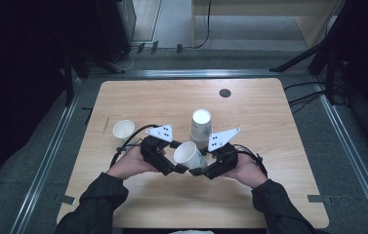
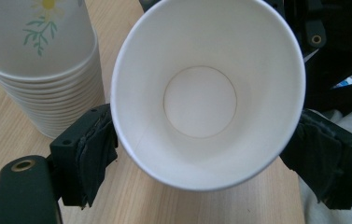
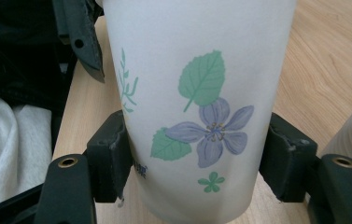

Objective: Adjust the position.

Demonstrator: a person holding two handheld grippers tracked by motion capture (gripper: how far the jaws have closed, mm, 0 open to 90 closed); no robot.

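- Two grippers meet on one paper cup (image 1: 189, 155), near the front middle of the wooden table (image 1: 269, 195).
- Your left gripper (image 1: 177, 168) has its black pads (image 2: 92, 154) on both sides of the cup, close under the rim. It looks like it is squeezing the cup.
- Your right gripper (image 1: 197, 170) has its pads (image 3: 110, 161) on both sides of the cup's flowery wall. It looks like it is squeezing too.
- You hold the cup tipped over in the air. Its open mouth points at your left gripper, and its bottom points toward your right side.
- So the cup's long line runs from one gripper to the other, low over the table.
- A stack of paper cups (image 1: 200, 127) stands just behind the cup. It is nearer to your right hand (image 1: 249, 168).
- One more small cup (image 1: 123, 130) stands alone, farther off on the left, nearer to your left hand (image 1: 132, 165).
- You probably need one gripper to let go before the cup can go anywhere.
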